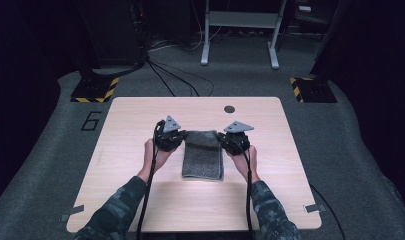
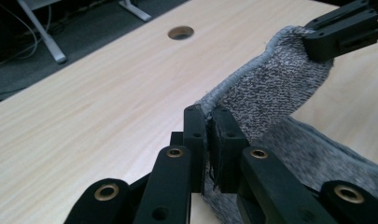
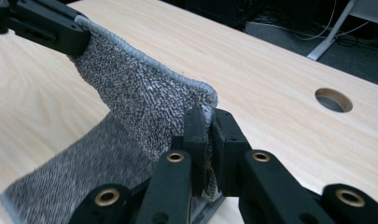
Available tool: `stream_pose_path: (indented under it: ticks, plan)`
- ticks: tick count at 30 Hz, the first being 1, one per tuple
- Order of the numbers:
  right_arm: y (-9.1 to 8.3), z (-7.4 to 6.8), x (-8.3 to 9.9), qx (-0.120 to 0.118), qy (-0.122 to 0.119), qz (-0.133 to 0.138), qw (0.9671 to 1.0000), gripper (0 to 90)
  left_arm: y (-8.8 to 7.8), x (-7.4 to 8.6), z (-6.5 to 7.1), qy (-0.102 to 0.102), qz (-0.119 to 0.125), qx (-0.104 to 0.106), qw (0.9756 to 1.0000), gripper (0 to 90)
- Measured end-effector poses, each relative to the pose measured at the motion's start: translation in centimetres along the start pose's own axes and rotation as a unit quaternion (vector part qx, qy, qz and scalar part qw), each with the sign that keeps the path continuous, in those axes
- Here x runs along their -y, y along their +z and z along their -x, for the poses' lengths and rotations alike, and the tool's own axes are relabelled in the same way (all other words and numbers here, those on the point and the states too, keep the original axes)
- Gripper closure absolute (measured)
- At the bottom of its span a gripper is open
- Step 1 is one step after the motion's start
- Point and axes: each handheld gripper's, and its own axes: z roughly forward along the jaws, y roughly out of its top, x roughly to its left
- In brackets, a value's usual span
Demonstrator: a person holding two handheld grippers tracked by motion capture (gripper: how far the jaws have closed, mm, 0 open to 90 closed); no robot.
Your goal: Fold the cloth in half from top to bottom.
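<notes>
Folding step under way: left tongs (image 1: 176, 138) and right tongs (image 1: 230, 141) each clenched on far towel (image 1: 203, 160) corner, edge lifted off table (image 1: 140, 150). Next, probably: carry edge toward near hem, keep corners level.

Rough grey terry-cloth towel (image 1: 203, 156), matt black plastic claws, smooth pale wood-grain table (image 1: 140, 125).

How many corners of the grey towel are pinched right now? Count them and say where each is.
2. The left tool is shut on the far left corner of the towel; the right tool is shut on the far right corner. The two near corners lie free on the table.
</notes>
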Motion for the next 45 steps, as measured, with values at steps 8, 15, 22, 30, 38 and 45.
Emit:
stream_pose_path:
  ticks: [8,15,22,30,38,45]
  plan:
    - [0.0,-0.8,2.4,-0.006,-0.001,-0.016,0.9998,84.8,0.5,1.7,1.0,0.003,-0.038,0.021,0.9991,85.0]
    - [-0.3,-1.6,3.9,-0.006,-0.012,-0.028,0.9995,84.3,0.8,3.1,2.0,0.009,-0.057,0.035,0.9977,84.4]
    - [-1.0,-2.5,5.4,-0.014,-0.023,-0.035,0.999,81.1,0.7,4.2,2.7,0.003,-0.073,0.057,0.9957,81.4]
    - [-3.9,-3.3,6.8,-0.05,0.003,-0.028,0.9984,56.4,-1.0,5.9,3.5,-0.024,-0.097,0.092,0.9907,49.0]
    - [-4.4,-2.3,4.9,-0.044,0.034,-0.027,0.9981,46.0,-2.0,4.0,2.3,-0.047,-0.066,0.043,0.9958,34.8]
    - [-0.6,-3.8,5.3,-0.013,0.043,-0.106,0.9933,37.0,1.2,4.5,3.6,-0.028,-0.116,0.01,0.9928,27.3]
